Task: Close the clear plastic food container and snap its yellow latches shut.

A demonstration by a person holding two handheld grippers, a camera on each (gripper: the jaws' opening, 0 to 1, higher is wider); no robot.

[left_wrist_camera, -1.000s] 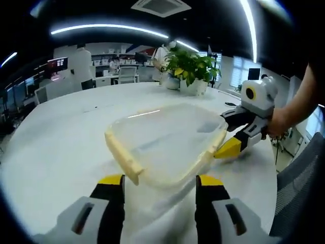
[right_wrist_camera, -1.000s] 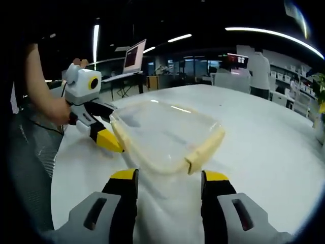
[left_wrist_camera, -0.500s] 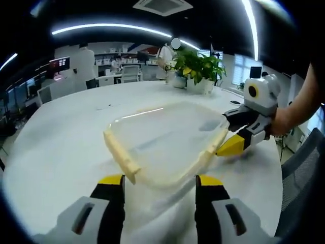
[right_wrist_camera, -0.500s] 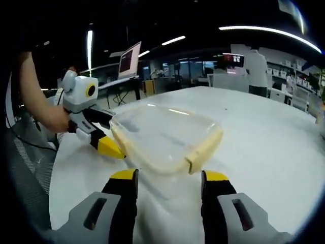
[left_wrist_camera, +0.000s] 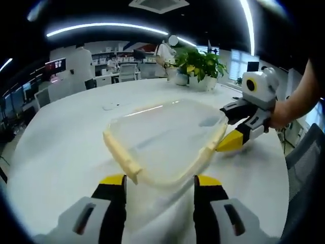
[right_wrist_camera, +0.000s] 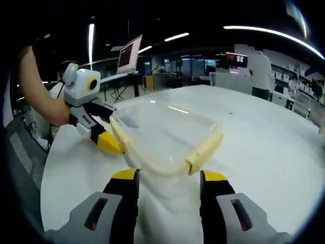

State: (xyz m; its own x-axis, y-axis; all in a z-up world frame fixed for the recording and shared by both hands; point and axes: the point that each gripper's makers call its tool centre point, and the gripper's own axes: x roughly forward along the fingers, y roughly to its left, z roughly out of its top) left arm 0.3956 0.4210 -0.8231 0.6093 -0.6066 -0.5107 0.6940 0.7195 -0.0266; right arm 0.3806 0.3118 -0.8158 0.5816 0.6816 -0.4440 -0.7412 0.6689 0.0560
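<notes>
While the clear container (left_wrist_camera: 165, 140) sits mid-counter (left_wrist_camera: 56, 152), lid on, left tongs (left_wrist_camera: 158, 179) hang apart before its near edge and right tongs (right_wrist_camera: 165, 175) likewise, both empty. Likely light, stiff, slick plastic; press the yellow latches (right_wrist_camera: 203, 150), not the lid. Far latches and their locked state are hard to read.

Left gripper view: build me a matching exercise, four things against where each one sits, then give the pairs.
Things:
1. food container
2. potted plant
3. right gripper
4. left gripper

Places:
A. far side of the table
B. at the container's right edge
C. picture's bottom, fingers apart
D. middle of the white table

Pairs: 1-D, 2-A, 3-B, 4-C
</notes>
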